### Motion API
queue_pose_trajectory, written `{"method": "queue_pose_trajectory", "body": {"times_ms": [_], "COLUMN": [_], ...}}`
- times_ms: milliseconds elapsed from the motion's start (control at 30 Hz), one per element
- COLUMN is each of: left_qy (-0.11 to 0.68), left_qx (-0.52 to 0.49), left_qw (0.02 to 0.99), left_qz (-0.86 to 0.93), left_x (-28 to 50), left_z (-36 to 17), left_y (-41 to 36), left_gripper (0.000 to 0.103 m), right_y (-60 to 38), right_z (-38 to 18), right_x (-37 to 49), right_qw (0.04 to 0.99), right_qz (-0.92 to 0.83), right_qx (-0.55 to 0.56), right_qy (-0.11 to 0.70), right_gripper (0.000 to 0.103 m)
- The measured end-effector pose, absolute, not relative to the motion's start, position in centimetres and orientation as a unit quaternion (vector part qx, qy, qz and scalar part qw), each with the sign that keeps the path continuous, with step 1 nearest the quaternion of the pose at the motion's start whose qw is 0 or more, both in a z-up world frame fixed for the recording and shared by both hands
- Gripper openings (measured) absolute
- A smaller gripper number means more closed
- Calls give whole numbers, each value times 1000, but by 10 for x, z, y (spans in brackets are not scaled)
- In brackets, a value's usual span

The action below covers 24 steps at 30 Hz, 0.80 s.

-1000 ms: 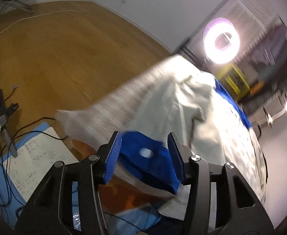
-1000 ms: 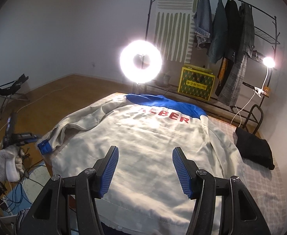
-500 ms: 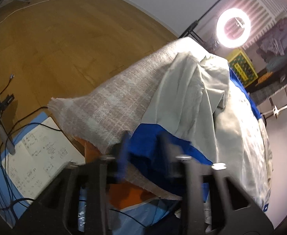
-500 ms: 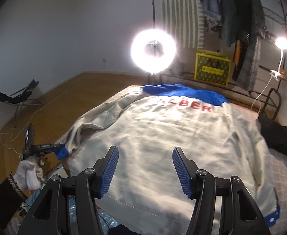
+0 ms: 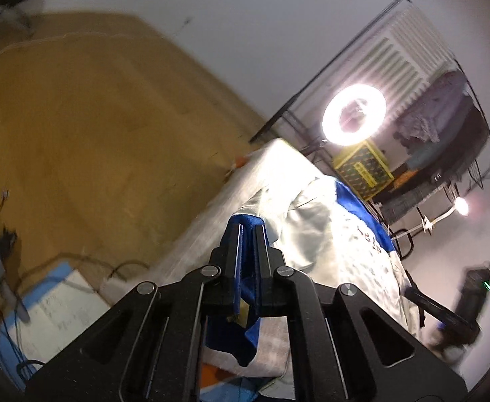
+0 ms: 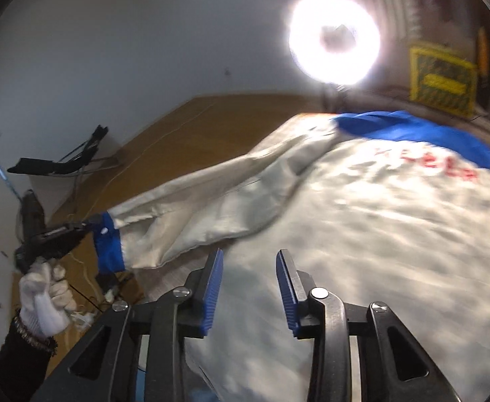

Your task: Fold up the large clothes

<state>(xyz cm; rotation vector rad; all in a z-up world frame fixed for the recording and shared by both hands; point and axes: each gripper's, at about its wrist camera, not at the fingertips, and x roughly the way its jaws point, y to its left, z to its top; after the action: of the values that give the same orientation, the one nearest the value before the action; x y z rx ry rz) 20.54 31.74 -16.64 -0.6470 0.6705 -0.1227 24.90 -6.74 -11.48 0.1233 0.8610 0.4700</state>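
- The bed (image 6: 164, 284), under a pale woven cover, carries everything; a bare strip of that cover shows along its left edge (image 5: 211, 214).
- A big cream jacket (image 6: 379, 234) lies spread flat over most of the bed, its back panel up.
- Its blue collar band (image 6: 412, 134) sits at the far end, red lettering just nearer.
- The left sleeve (image 6: 194, 207) stretches out past the bed's left edge.
- Wooden floor (image 5: 77, 117) lies left of the bed, with cables and papers (image 5: 54, 305) near its near-left corner.

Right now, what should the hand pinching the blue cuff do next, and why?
Probably carry the blue cuff across onto the cream jacket's back. The left gripper is shut on it, the long cream sleeve hangs outstretched off the bed, and the right gripper holds nothing.
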Motion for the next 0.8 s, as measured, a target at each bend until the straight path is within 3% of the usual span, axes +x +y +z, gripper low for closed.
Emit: {"method": "queue_pose_trajectory", "body": {"times_ms": [300, 467, 600, 800], "left_qy": [309, 312, 307, 309], "left_qx": [-268, -249, -237, -186], "left_qw": [905, 908, 911, 916], "left_qz": [-113, -124, -141, -178], "left_x": [197, 190, 182, 164], "left_z": [-145, -141, -135, -126], "left_y": [273, 256, 241, 193], "left_gripper": [3, 3, 3, 2], "right_y": [-10, 8, -6, -60], "right_z": [-220, -246, -220, -165], "right_x": [351, 366, 352, 307], "right_qw": [824, 803, 805, 828], "right_qz": [229, 228, 260, 290], "right_qx": [155, 158, 154, 133], "right_qy": [495, 528, 510, 460], "right_gripper": [34, 34, 36, 53]}}
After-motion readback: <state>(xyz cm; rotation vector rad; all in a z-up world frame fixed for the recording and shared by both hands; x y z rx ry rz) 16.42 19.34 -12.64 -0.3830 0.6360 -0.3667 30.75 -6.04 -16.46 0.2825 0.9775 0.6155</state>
